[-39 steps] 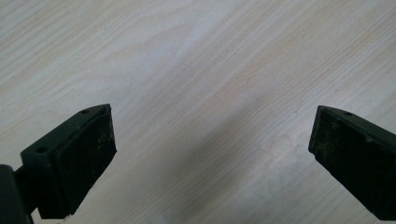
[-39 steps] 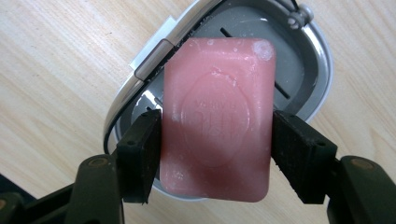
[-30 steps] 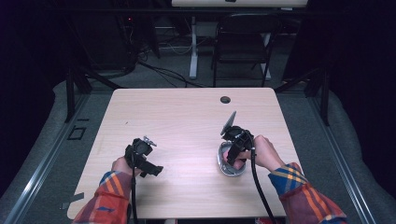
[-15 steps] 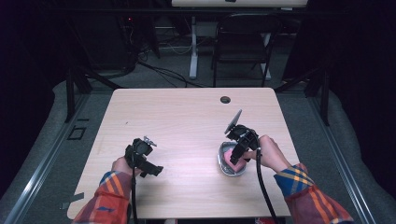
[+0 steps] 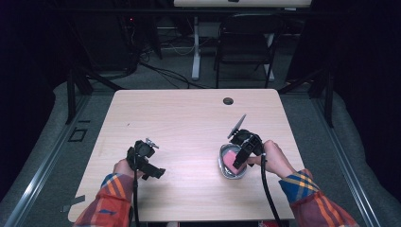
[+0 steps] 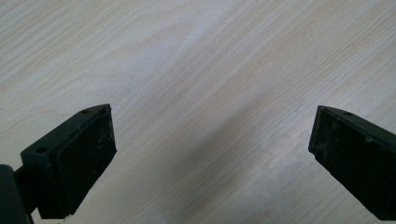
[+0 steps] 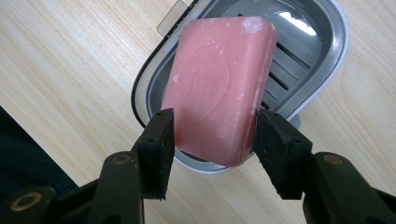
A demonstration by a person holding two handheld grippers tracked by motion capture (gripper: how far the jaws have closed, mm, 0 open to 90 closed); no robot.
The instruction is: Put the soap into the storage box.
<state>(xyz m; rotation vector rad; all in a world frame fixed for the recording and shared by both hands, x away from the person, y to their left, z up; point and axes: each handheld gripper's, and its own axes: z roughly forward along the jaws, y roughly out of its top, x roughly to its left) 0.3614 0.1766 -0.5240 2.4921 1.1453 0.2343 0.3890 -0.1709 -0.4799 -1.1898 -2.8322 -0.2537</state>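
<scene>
Left gripper (image 5: pixel 150 166), jaws spread and holding nothing, hovers idle over the pale wooden bench (image 5: pixel 189 123). Right gripper (image 7: pixel 212 154), whose jaws have just been closing, pinches the pink rectangular soap bar (image 7: pixel 219 88) by its long sides, over the grey plastic soap dish (image 7: pixel 322 42). Grasp appears made; lifting the bar clear and placing it remain.

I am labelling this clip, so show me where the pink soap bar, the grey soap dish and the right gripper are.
pink soap bar (image 7: pixel 217 84): right gripper view, middle of its top face.
grey soap dish (image 7: pixel 308 51): right gripper view, slotted floor beside the bar.
right gripper (image 7: pixel 214 154): right gripper view, midway between its fingers, which clamp the bar's near end.
</scene>
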